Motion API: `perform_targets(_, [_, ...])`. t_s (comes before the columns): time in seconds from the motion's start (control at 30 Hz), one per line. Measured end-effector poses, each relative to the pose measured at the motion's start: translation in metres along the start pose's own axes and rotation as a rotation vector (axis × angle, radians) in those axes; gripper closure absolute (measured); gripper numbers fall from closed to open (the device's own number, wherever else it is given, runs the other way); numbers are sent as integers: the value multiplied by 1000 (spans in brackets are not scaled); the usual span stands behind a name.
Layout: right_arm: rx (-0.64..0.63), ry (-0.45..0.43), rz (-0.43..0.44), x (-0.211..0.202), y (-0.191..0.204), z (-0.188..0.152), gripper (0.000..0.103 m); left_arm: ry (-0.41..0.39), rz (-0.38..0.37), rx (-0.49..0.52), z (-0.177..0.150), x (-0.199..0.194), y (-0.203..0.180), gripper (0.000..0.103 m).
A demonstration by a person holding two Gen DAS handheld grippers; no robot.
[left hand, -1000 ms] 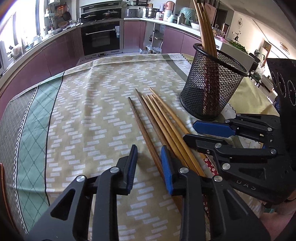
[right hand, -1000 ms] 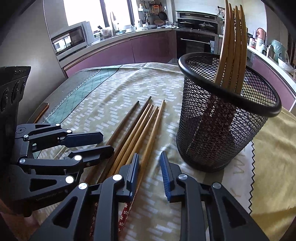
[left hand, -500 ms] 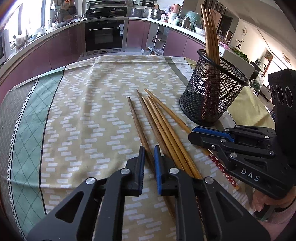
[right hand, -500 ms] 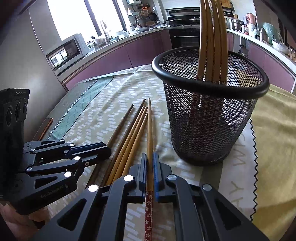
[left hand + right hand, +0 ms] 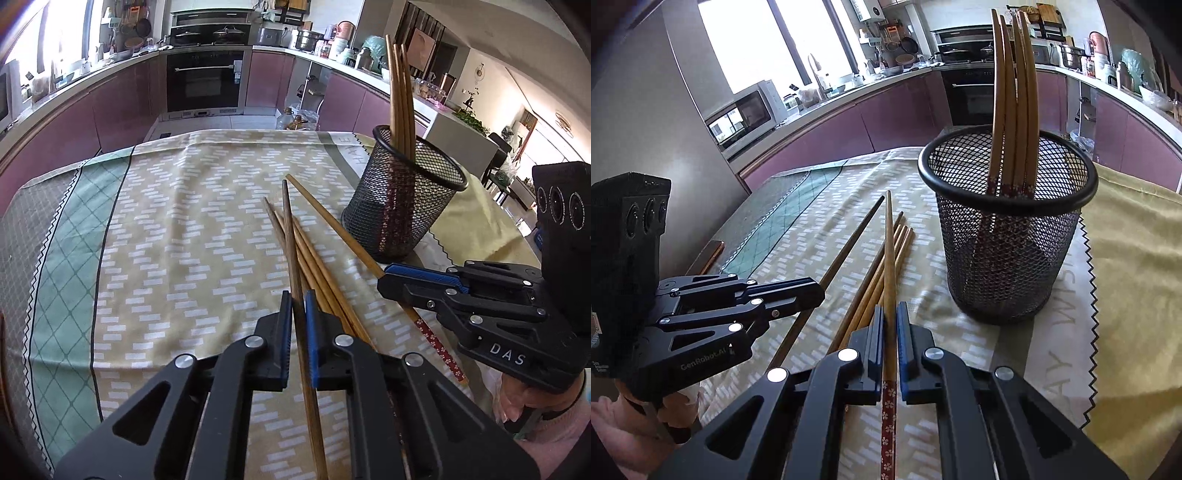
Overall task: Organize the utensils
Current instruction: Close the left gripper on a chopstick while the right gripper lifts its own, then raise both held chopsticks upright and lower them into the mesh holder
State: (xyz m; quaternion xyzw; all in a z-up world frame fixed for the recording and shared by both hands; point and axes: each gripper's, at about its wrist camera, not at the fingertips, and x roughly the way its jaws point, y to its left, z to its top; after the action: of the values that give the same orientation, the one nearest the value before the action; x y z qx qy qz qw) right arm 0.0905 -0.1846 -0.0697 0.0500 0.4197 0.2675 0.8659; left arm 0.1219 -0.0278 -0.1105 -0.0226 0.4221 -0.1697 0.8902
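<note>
Left wrist view: left gripper (image 5: 298, 310) pinching a dark brown chopstick (image 5: 291, 243) between its blue-padded jaws, tip angling up and away toward the far edge of the tabletop (image 5: 177, 221), shaft crossing over a loose bundle of lighter chopsticks (image 5: 314, 266) lying on the patterned cloth. To the right, right gripper (image 5: 391, 277) gripping a light chopstick with a red flowered end (image 5: 439, 347), jaws pressed together on it, shaft slanting toward the far edge. Black mesh holder (image 5: 402, 206) standing upright near the right edge of the tabletop, just beyond the right gripper, carrying several chopsticks (image 5: 400, 96) leaning upright inside. A pink sleeve showing under the right gripper at the lower right corner.

Right wrist view: right gripper (image 5: 891, 332) clamping the flowered chopstick (image 5: 890, 258) between its jaws, red patterned end trailing back toward the camera, pale tip pointing away and raised above the bundle (image 5: 882, 280) resting on the cloth (image 5: 820, 206). Left gripper (image 5: 812, 295) sitting to the left, jaws closed on the dark chopstick (image 5: 849, 247), which is slanting toward the far edge and standing apart from the bundle. Mesh holder (image 5: 1008, 258) standing just to the right of the held chopstick, not touching it, with four tall chopsticks (image 5: 1012, 110) inside, flowered ends down. A yellow cloth (image 5: 1134, 266) lying along the right edge of the tabletop.
</note>
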Motion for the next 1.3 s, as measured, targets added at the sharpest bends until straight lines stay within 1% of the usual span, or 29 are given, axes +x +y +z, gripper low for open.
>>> perform_targets(0.13, [-5, -37, 31, -19, -2, 0, 97, -31, -45, 12, 5, -17, -5, 95])
perform_targets(0.6, [10, -179, 46, -73, -14, 14, 97, -149, -178, 40, 23, -77, -21, 96])
perform_targets(0.8, [11, -234, 43, -89, -18, 21, 97, -198, -216, 48, 32, -96, -26, 96])
perform_targets(0.9, [6, -260, 34, -97, -20, 26, 97, -217, -223, 42, 39, -100, -27, 96])
perform_targets(1.07, [-13, -304, 15, -112, -25, 42, 97, -253, -236, 31, 57, -104, -31, 96])
perform_targets(1.3, [-43, -359, -11, -133, -31, 64, 97, -328, -251, 58, 87, -116, -43, 96])
